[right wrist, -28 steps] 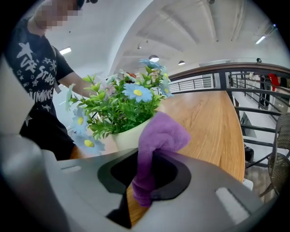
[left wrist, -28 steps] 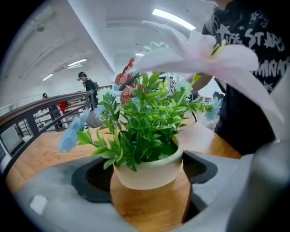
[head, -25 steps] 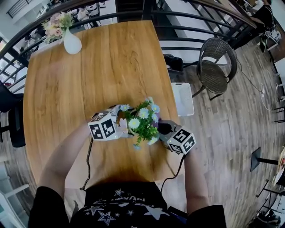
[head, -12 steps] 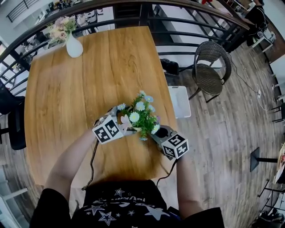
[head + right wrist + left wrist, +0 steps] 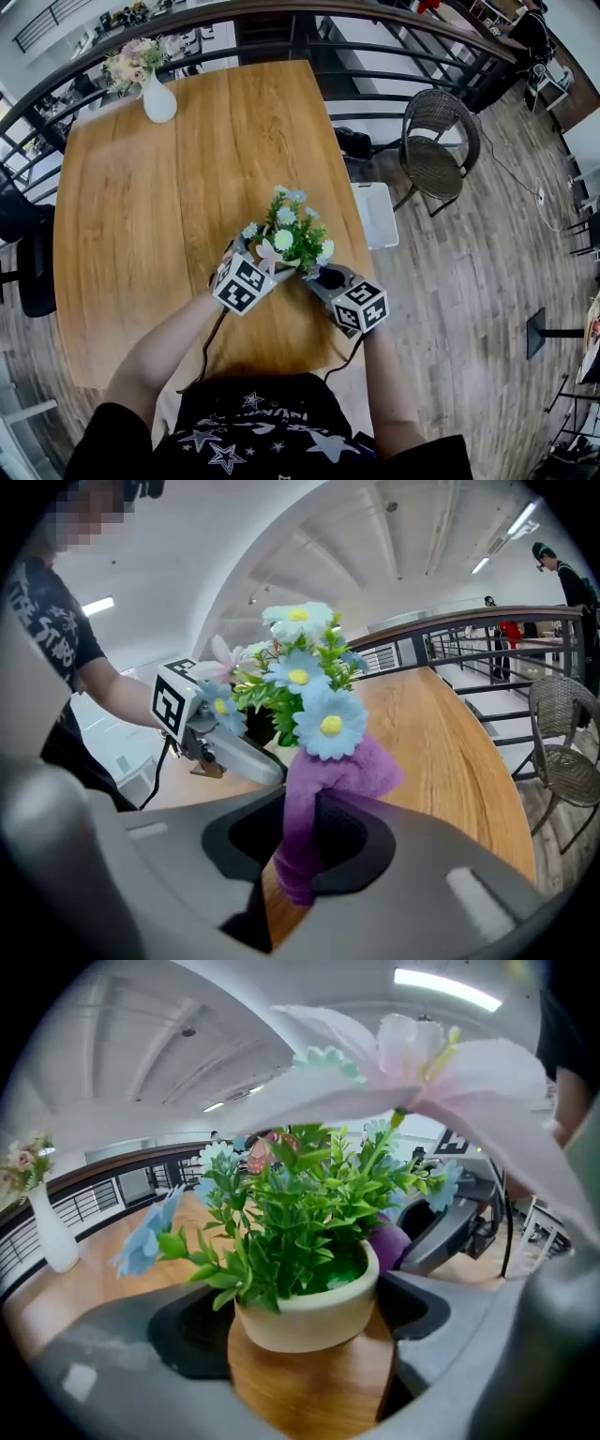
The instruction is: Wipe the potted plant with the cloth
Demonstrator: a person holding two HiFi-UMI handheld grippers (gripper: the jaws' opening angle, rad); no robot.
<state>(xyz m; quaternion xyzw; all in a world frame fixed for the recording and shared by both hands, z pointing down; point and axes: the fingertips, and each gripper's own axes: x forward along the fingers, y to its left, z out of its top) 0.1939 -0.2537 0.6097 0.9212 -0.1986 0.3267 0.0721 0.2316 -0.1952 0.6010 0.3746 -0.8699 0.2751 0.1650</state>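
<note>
— How are the fingers (image 5: 469,1330) of the left gripper (image 5: 305,1335) set?

— In the left gripper view they are closed against the two sides of the cream pot (image 5: 309,1309), so the potted plant (image 5: 291,1232) is gripped between them. The wooden table (image 5: 309,1396) is seen under the pot, and a white vase (image 5: 49,1232) well off to the plant's left.

— And the right gripper (image 5: 305,832)?

— In the right gripper view a purple cloth (image 5: 323,780) is pinched between its jaws. The cloth's upper fold is pressed against the plant, just under a blue daisy (image 5: 328,726). The left gripper is seen on the plant's far side.

— What is shown in the head view?

— The plant is flanked by the two grippers, one close at each side, over the table. Whether the pot is rested on the wood or lifted cannot be told. A wicker chair (image 5: 436,141) is placed well to the plant's right, off the table.
</note>
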